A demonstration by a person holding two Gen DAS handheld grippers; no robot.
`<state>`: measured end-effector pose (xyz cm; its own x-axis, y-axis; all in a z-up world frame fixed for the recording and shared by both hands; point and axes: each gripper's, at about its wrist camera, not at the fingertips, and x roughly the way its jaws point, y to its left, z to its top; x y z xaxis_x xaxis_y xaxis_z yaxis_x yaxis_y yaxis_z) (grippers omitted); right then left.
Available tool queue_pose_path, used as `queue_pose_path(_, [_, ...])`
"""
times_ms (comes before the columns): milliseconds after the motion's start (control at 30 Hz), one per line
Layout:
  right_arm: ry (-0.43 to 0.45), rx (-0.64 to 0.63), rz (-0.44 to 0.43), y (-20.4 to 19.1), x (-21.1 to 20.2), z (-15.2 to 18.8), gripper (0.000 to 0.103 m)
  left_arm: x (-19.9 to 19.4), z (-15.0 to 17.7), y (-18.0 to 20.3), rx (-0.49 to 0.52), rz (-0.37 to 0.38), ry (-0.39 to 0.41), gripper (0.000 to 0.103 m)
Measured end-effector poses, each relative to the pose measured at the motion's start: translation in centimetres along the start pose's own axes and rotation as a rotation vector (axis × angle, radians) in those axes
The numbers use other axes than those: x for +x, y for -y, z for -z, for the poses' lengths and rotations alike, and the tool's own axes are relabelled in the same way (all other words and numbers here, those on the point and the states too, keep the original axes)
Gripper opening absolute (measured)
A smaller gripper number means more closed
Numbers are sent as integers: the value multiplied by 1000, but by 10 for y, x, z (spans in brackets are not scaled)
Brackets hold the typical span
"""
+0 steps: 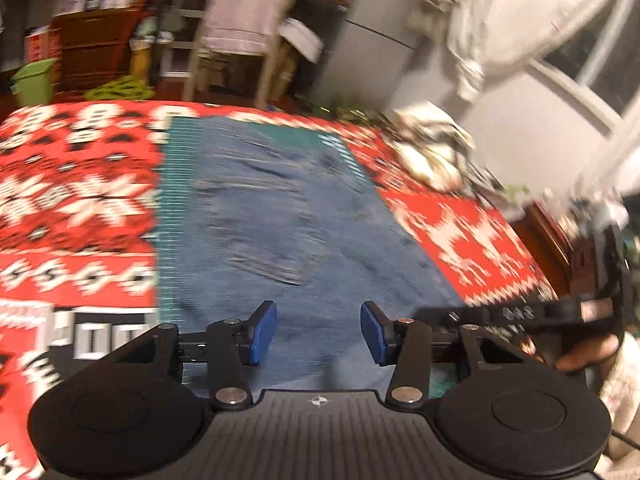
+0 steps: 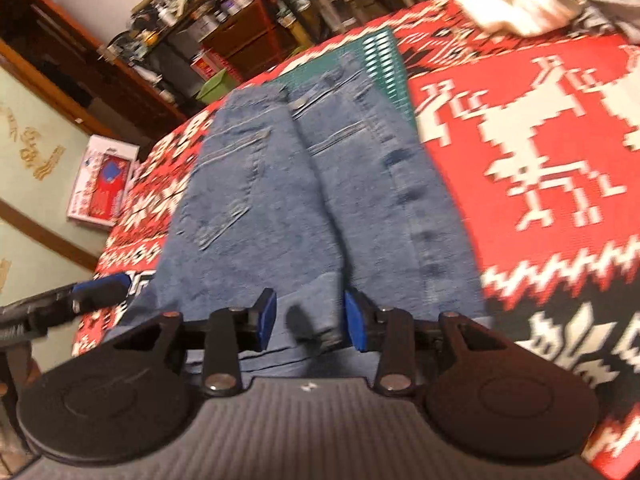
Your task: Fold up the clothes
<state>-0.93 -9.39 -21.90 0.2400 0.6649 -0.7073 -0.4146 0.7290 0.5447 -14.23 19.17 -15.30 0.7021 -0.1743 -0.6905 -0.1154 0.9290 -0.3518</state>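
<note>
Black linkage grippers, blue-padded jaws, silver screws

The left hand-held gripper is held low with its jaws spread wide and empty; the right hand-held gripper, likewise parted and empty, is level beside it.

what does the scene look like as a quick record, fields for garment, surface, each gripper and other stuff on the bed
garment: blue jeans, lying flat, back pockets up
under garment: green mat
surface: red patterned blanket
left gripper: open, over the jeans' near end, holding nothing
right gripper: open, denim edge between the fingers, not clamped
other: pale clothes pile at the blanket's far right
</note>
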Motion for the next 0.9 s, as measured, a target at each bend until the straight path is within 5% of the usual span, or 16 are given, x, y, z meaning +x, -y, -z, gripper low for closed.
queue_pose_path(100, [10,1,15,-5,7,-2,36,-10,1,-27,-76,-55,26,46])
queue_pose_path(167, [10,-4,30,-9,10,-5,9,-13,3,-44,-137,-86,35,46])
queue_pose_path(333, [71,-78,-22,-42,-10,-14,9,-24,9,-66,-190,-154,57,45])
queue_pose_path(533, [219,-77,-81,-60,-83,-38,8,-32,11,-69,-199,-161,65,45])
queue_pose_path(900, [111,115,76,44,-52,-4,9,-2,16,-47,-136,-60,-74,45])
